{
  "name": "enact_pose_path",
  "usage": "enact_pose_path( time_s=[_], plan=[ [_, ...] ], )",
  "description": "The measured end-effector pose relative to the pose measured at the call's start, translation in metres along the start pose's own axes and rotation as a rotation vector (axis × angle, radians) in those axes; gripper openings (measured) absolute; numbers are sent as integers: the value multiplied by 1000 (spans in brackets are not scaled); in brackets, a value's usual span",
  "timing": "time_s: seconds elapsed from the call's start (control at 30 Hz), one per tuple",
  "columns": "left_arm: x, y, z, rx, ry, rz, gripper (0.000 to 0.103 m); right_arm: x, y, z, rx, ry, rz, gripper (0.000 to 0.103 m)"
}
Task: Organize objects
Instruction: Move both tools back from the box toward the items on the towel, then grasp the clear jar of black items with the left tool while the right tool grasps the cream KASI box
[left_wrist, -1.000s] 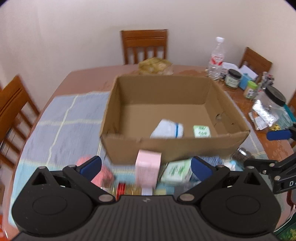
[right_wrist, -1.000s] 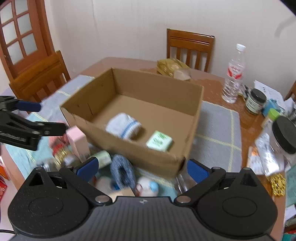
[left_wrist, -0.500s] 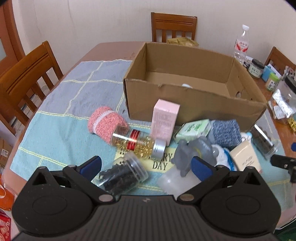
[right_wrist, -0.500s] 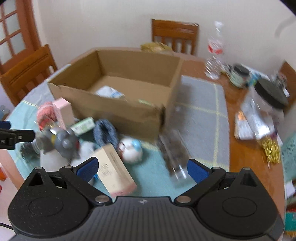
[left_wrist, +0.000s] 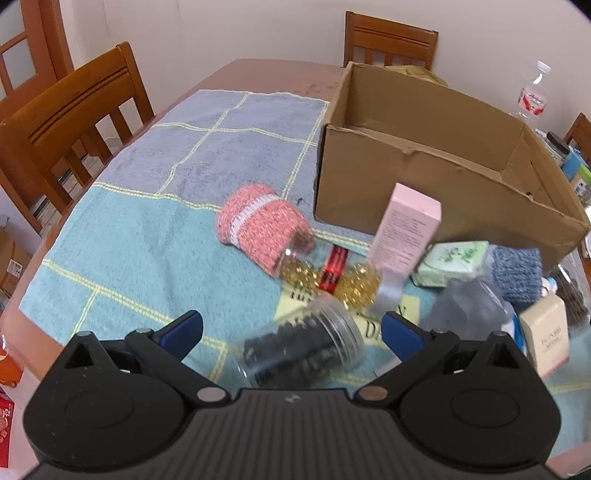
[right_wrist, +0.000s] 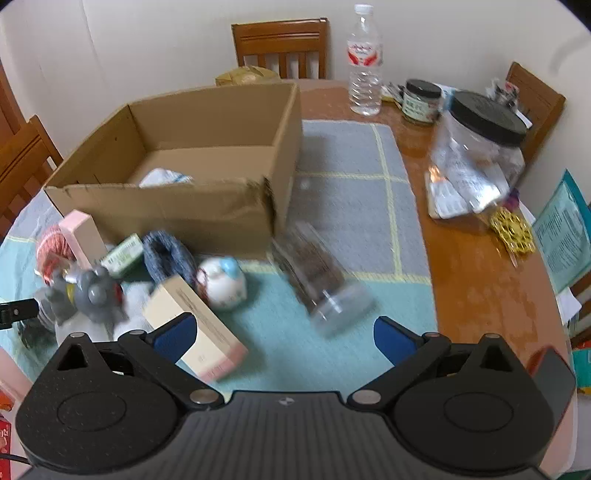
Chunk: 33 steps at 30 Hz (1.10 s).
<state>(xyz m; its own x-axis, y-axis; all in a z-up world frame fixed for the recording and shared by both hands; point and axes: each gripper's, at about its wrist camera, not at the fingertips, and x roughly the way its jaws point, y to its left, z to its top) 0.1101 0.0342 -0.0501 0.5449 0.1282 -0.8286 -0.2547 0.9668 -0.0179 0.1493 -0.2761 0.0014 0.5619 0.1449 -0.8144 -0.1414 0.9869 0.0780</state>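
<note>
Gaping left tongs (left_wrist: 291, 330), right tongs (right_wrist: 282, 334), empty

One open brown cardboard box (right_wrist: 207, 206), three clear plastic jars lying down, three rolled knitted socks, three wooden chairs.

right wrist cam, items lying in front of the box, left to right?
pink roll → pink carton → green soap box → blue knit roll → round white figurine → clear jar on its side. The grey toy and cream box sit nearer the camera and overlap, so they are left out.
</note>
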Motion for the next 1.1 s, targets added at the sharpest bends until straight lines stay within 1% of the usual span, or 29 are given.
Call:
enact_pose_path(
  time_s=[0.1, 0.17, 0.27, 0.33, 0.43, 0.57, 0.7, 0.83, 0.93, 1.03, 1.1],
  plan=[
    [7, 0, 2, 18, 7, 19, 102, 6, 13, 11, 15, -5, 28, 103],
    [9, 3, 2, 26, 12, 18, 102, 12, 24, 17, 25, 1, 34, 103],
    [10, 10, 1, 25, 17, -12, 102, 24, 40, 23, 20, 4, 3, 103],
    [10, 13, 0, 26, 23, -25, 102, 34, 47, 22, 20, 21, -36, 103],
    [10, 16, -3, 29, 29, -34, 102, 43, 48, 17, 35, 47, -73, 103],
    [9, 18, -6, 40, 38, -47, 102, 44, 41, 5, 53, 84, -80, 103],
    [10, 23, -8, 50, 48, -51, 102, 43, 35, -11, 49, 116, -114, 103],
    [7, 28, -8, 58, 53, -42, 102, 44, 22, -25, 74, 151, -111, 103],
    [7, 30, -9, 59, 57, -42, 102, 44, 16, -31, 83, 171, -73, 103],
    [9, 30, -12, 62, 73, -45, 102, 40, 19, -33, 45, 167, -36, 103],
    [8, 28, -13, 70, 70, -45, 102, 36, 22, -33, -5, 151, -35, 103]
  ],
)
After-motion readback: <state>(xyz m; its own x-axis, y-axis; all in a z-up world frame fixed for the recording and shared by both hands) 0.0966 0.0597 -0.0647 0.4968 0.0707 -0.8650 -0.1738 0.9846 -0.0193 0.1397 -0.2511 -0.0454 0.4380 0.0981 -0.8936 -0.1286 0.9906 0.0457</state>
